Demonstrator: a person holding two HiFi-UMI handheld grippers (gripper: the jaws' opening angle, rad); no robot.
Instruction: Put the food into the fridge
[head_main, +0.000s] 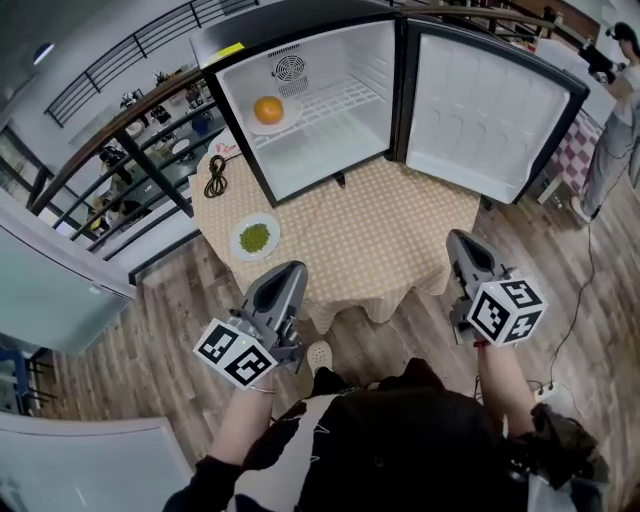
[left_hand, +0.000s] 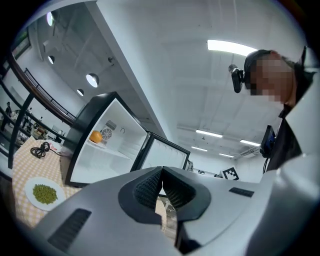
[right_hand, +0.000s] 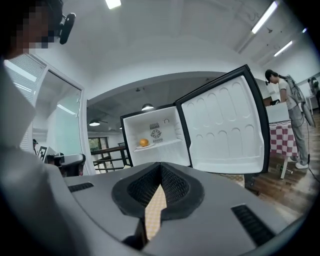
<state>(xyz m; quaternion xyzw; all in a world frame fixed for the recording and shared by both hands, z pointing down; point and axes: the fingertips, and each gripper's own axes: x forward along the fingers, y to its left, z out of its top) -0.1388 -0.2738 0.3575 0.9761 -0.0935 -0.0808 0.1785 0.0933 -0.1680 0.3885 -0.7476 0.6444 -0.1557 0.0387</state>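
A small fridge (head_main: 310, 100) stands open on the round table (head_main: 380, 240), its door (head_main: 485, 110) swung to the right. Inside, an orange (head_main: 268, 109) rests on a white plate on the wire shelf; the orange (left_hand: 95, 136) shows in the left gripper view and the orange (right_hand: 144, 142) in the right one too. A white plate of green peas (head_main: 255, 237) sits at the table's left edge. My left gripper (head_main: 283, 283) and right gripper (head_main: 462, 248) hover at the near edge, both shut with nothing between the jaws.
A black cable (head_main: 215, 176) lies coiled on the table left of the fridge. A railing (head_main: 120, 150) runs along the left with shelves of small things behind it. A person (right_hand: 292, 117) stands at a checkered table on the far right. Wooden floor surrounds the table.
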